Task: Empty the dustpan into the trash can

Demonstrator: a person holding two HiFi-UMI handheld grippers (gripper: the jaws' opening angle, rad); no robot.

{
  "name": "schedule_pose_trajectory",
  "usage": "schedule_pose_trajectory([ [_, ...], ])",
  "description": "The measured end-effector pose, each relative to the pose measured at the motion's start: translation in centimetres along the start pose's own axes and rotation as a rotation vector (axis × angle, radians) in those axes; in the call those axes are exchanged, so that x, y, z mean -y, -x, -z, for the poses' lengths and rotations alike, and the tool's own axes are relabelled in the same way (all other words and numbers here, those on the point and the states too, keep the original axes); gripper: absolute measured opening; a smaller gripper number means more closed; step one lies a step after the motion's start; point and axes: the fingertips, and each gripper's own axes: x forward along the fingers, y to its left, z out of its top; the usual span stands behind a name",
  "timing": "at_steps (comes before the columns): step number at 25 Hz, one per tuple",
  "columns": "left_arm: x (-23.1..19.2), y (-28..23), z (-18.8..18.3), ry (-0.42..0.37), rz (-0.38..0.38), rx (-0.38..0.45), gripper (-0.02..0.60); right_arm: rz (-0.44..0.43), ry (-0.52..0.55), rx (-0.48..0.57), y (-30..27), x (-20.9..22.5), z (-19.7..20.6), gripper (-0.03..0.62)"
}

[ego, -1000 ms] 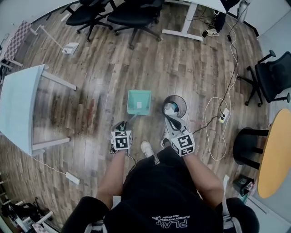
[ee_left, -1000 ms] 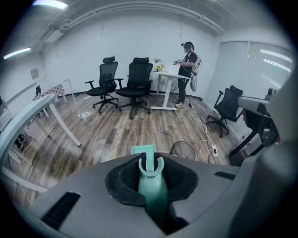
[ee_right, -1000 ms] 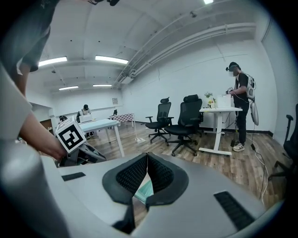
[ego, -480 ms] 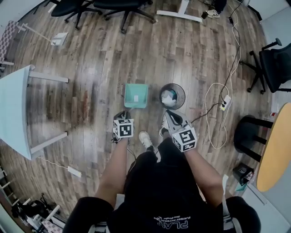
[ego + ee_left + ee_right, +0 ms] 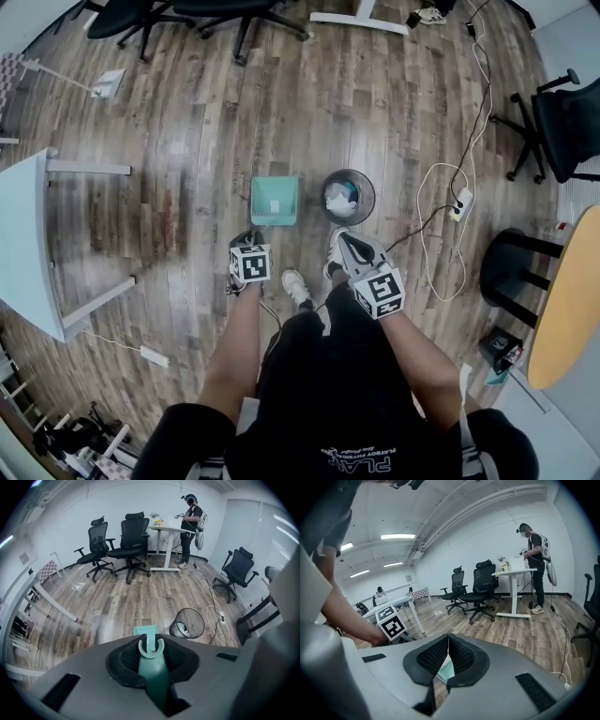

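With my left claw [image 5: 150, 645] gripping the dustpan [image 5: 274, 200] and right claw [image 5: 448, 639] closed empty, I'd keep it level, swing right over the can [image 5: 372, 198], then tip slowly.

Black office chairs [image 5: 127, 14] stand far ahead of the left tool [image 5: 246, 242]. A white table [image 5: 28, 244] is far to its left. A white power strip [image 5: 458, 202] lies right of the right tool [image 5: 340, 241].

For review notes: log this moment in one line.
left gripper: shut on dustpan handle | right gripper: shut, empty | dustpan: beside trash can
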Motion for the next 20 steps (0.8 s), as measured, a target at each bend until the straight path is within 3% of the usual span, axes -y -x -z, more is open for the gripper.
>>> schedule_pose_trajectory([
  [7, -0.2, -0.1, 0.6, -0.015, -0.053, 0.011, 0.078, -0.018, -0.004, -0.014, 0.2, 0.6, 0.8, 0.025],
  [13, 0.1, 2.5, 0.2, -0.024, -0.071, 0.120, 0.103, -0.026, 0.026, 0.003, 0.7, -0.2, 0.1, 0.025],
  [16, 0.1, 5.1, -0.2, 0.003, -0.073, 0.183, 0.109, -0.020, 0.043, 0.022, 1.5, -1.2, -0.6, 0.025],
  [20, 0.0, 8.9, -1.4, -0.020, -0.092, 0.280, 0.109, -0.010, 0.063, 0.053, 2.7, -2.8, -1.6, 0.025],
])
